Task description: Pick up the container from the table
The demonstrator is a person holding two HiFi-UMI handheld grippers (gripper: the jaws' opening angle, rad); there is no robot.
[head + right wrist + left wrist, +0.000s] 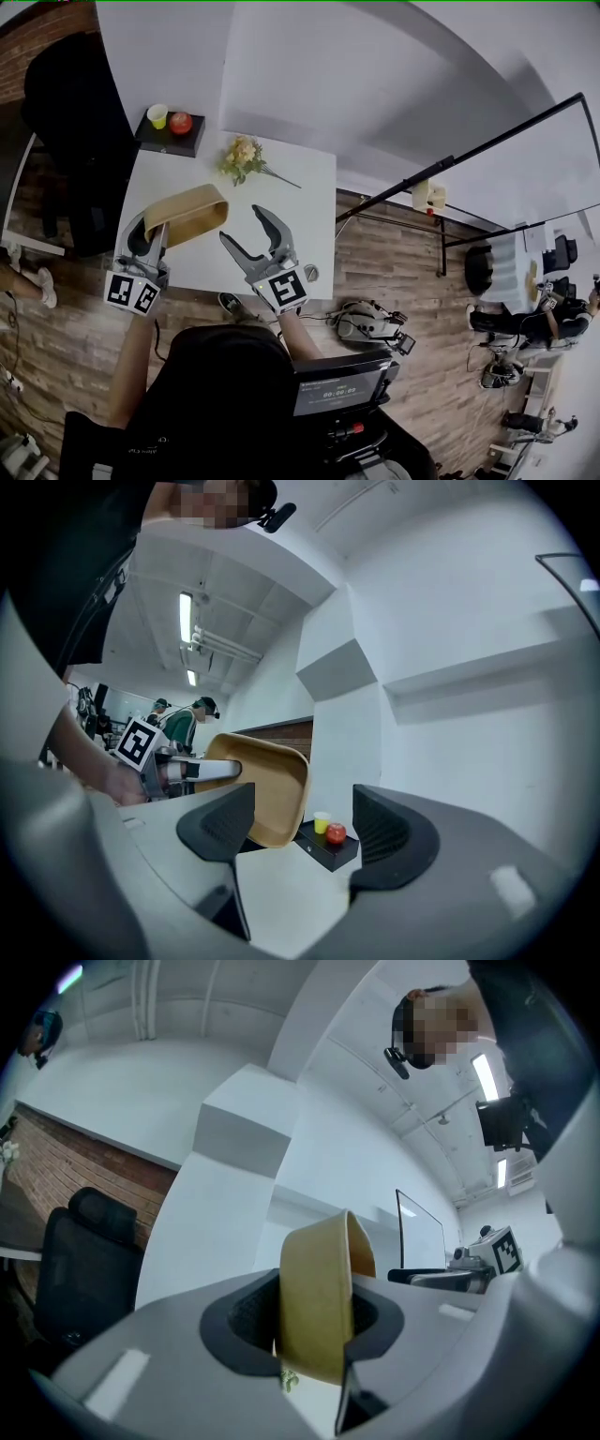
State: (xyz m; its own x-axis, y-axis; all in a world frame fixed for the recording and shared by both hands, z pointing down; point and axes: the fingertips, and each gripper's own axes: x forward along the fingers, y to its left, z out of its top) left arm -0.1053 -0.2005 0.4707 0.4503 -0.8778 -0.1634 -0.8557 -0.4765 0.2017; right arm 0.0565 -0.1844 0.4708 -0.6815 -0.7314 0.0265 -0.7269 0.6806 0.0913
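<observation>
A tan, shallow container [192, 211] is tipped up on its edge over the left part of the white table [300, 187]. My left gripper [150, 236] is shut on its near rim. In the left gripper view the container's wall [314, 1307] stands upright, pinched between the two dark pads of that gripper [314, 1340]. My right gripper [242, 225] stands open just to the right of the container, with nothing between its fingers. From the right gripper [300, 829] the container [272, 799] shows ahead and to the left, with the other gripper holding it.
A black tray [169, 141] with a yellow cup [157, 115] and a red apple [181, 123] sits at the table's far left corner. A bunch of flowers [242, 157] lies at the back. A black chair [75, 131] stands on the left, a black rail [441, 169] on the right.
</observation>
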